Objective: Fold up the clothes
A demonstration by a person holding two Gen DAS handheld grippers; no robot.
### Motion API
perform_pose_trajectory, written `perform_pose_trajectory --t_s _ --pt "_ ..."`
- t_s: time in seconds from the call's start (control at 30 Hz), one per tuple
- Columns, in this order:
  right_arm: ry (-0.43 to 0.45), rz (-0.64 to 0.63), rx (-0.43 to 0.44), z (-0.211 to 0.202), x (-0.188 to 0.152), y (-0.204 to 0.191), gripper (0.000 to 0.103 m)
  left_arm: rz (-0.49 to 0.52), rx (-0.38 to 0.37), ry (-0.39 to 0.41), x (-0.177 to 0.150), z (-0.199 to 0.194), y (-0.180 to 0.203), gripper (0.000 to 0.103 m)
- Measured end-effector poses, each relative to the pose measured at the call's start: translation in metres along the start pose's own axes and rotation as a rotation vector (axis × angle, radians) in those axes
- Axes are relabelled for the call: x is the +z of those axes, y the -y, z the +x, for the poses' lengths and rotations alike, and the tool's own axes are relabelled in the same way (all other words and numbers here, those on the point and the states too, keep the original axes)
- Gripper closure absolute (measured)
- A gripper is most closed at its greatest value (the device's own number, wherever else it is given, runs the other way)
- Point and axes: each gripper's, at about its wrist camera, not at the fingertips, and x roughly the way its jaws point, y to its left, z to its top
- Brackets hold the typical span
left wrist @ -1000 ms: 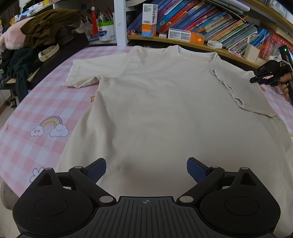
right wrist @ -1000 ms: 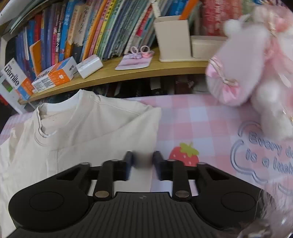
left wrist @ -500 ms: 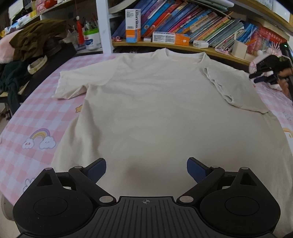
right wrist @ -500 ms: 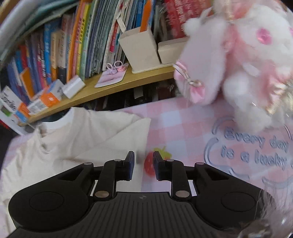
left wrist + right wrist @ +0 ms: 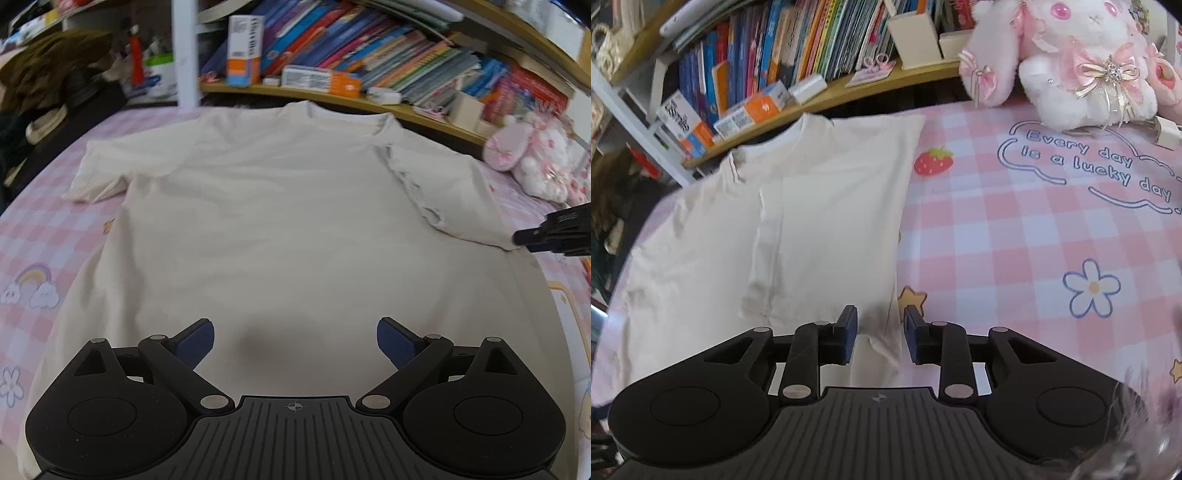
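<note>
Right gripper (image 5: 880, 334), part-open and empty, straddles the T-shirt (image 5: 280, 229) side edge below its folded sleeve (image 5: 443, 192); pinch both layers; left gripper (image 5: 295, 343) wide, empty.

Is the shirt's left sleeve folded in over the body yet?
No, in the left wrist view the T-shirt's left sleeve lies spread out on the pink checked tablecloth.

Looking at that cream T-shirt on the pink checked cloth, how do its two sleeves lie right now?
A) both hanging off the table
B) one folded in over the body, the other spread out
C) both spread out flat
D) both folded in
B: on the T-shirt, one sleeve lies folded over the body while the other sleeve is spread on the tablecloth.
</note>
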Motion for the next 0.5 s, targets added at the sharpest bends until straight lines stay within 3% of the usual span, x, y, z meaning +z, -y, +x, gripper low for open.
perform_pose_trajectory --t_s 0.23,0.33,0.4,0.5 --pt "-0.008 -0.055 -0.034 0.003 0.0 -0.002 0.091 0.003 0.011 0.014 -0.002 -0.007 0.005 0.006" --pt "0.002 -0.054 -0.038 -0.001 0.001 -0.001 0.082 -0.017 0.022 0.017 -0.003 -0.009 0.002 0.006" --pt "0.027 -0.049 -0.037 -0.007 -0.001 -0.003 0.071 -0.028 0.027 0.018 -0.005 -0.01 0.001 0.006" --pt "0.067 -0.065 -0.038 -0.018 -0.009 -0.01 0.064 -0.043 0.033 0.017 -0.006 -0.012 0.0 0.006"
